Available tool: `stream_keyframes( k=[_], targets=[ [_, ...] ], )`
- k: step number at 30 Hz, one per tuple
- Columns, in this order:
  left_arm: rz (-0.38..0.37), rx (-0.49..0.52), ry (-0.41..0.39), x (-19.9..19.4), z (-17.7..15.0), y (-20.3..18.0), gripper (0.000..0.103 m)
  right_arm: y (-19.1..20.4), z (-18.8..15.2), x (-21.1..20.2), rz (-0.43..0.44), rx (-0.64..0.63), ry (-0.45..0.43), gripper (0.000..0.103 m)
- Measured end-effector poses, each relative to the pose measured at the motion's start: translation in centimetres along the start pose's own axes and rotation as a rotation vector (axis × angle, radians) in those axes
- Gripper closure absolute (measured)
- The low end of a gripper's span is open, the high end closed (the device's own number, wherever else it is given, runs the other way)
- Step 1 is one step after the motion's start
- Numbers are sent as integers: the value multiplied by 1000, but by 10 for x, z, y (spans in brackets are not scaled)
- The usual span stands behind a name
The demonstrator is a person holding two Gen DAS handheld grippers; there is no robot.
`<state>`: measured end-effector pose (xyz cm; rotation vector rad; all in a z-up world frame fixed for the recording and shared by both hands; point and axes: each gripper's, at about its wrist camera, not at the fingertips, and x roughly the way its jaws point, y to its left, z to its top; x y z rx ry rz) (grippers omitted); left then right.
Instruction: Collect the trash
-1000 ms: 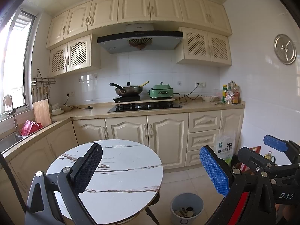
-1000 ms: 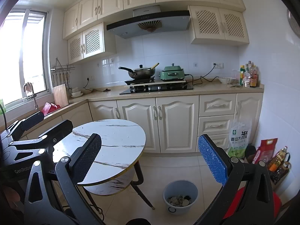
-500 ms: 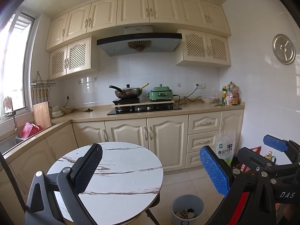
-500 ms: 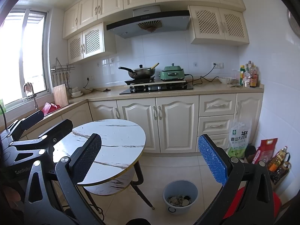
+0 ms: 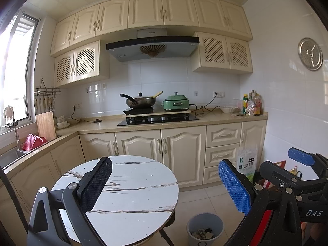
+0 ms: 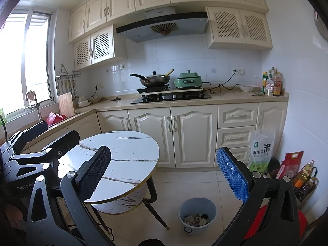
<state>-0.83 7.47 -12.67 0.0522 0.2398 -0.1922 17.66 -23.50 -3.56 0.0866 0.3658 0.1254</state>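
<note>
The left gripper (image 5: 164, 186) is held wide open and empty above the round table (image 5: 131, 194). The right gripper (image 6: 164, 176) is likewise spread wide, gripping nothing. Trash (image 6: 196, 219) is seen in the grey bin (image 6: 197, 205) on the floor, below and ahead, between its fingers.

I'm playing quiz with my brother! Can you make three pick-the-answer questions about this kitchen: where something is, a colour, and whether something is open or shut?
1. Where is the trash bin?
A. on the round table
B. on the floor beside the round table
C. on the counter

2. What colour is the cooker next to the wok?
A. green
B. red
C. yellow

3. How are the right gripper and the left gripper?
A. both open, holding nothing
B. both shut
C. one shut on trash

Answers: 1 B, the bin stands on floor tiles by the table's legs. 2 A, its body is green. 3 A, each gripper's pads stand wide apart.
</note>
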Motion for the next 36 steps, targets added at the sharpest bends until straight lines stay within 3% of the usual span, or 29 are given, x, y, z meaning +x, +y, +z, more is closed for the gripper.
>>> stream_keyframes(
  k=[36],
  targets=[
    [-11, 1, 12, 5, -4, 5, 1, -8, -2, 5, 0, 13, 13, 0]
  ],
)
